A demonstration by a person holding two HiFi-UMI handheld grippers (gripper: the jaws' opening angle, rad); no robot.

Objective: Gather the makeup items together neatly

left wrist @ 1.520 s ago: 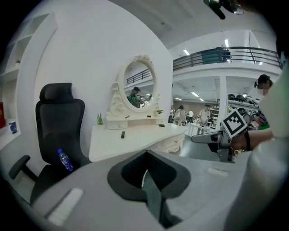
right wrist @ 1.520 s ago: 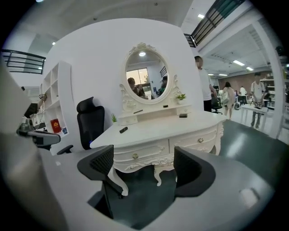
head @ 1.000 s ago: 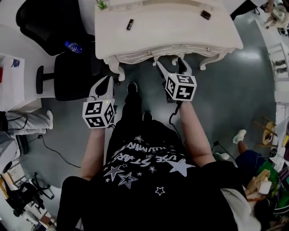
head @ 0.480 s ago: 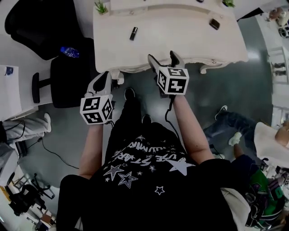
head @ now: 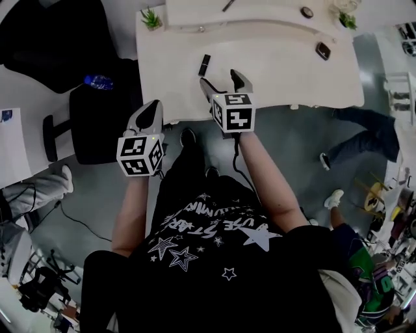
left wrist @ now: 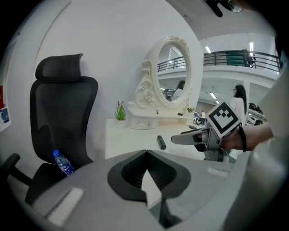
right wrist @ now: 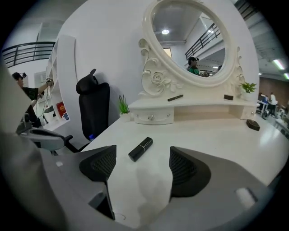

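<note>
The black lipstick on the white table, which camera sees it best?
The right gripper view. The lipstick lies close ahead there, big, sharp and unblocked. The head view shows the lipstick from above, only as a small dark bar. The left gripper view shows the lipstick small and far off.

Black office chair [head: 97,123] stands beside white dressing table [head: 279,71]

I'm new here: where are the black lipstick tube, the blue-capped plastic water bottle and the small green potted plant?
black lipstick tube [right wrist: 140,149]: right gripper view, middle of tube.
blue-capped plastic water bottle [left wrist: 64,164]: left gripper view, its body.
small green potted plant [head: 151,19]: head view, leaves.
</note>
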